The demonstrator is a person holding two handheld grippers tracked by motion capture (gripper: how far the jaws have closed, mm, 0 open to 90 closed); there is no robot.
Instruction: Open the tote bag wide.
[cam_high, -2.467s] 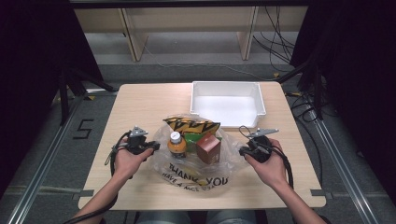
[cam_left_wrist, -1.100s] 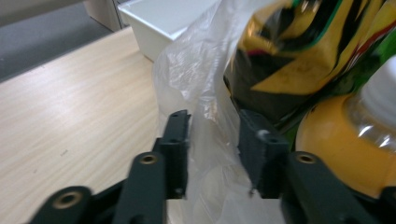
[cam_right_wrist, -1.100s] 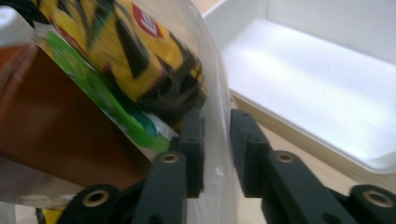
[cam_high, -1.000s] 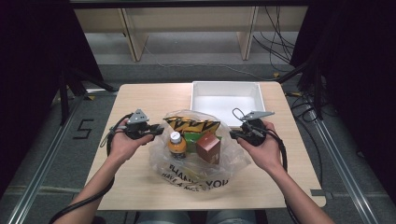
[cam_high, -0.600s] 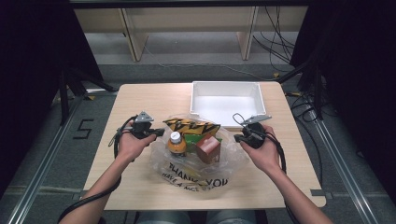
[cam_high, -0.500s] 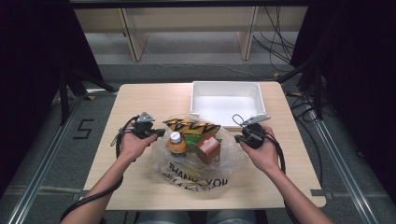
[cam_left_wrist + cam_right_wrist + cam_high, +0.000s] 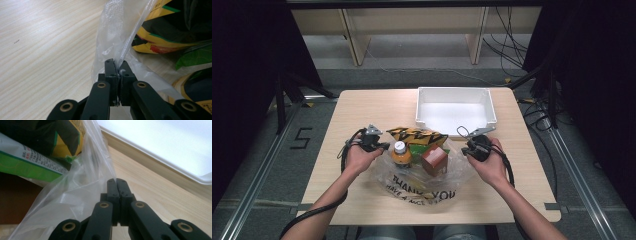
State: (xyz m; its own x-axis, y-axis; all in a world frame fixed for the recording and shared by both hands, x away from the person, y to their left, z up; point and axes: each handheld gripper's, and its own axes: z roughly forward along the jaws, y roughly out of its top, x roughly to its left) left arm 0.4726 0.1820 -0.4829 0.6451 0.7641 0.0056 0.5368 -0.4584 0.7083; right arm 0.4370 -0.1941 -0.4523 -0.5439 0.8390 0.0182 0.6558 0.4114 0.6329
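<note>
A clear plastic bag [image 7: 427, 186] printed "THANK YOU" lies on the wooden table [image 7: 362, 110]. It holds a yellow-and-black snack pack [image 7: 414, 135], an orange bottle [image 7: 401, 154], a green packet [image 7: 419, 149] and a brown box [image 7: 435, 160]. My left gripper [image 7: 382, 146] is at the bag's left edge, shut on its film [image 7: 112, 37], which is pinched between the jaws [image 7: 117, 63]. My right gripper [image 7: 464, 150] is at the bag's right edge. Its jaws [image 7: 116, 181] are pressed together with the bag's film [image 7: 75, 195] caught at their tips.
A white tray [image 7: 455, 91] stands at the back right of the table, its rim [image 7: 150, 167] close behind my right gripper. Bare wood lies at the back left and along the front edge. Cables trail on the floor beyond the table.
Both hands have sunk toward the table with the bag's edges in their jaws. The bag has settled and spread wider on the wood.
</note>
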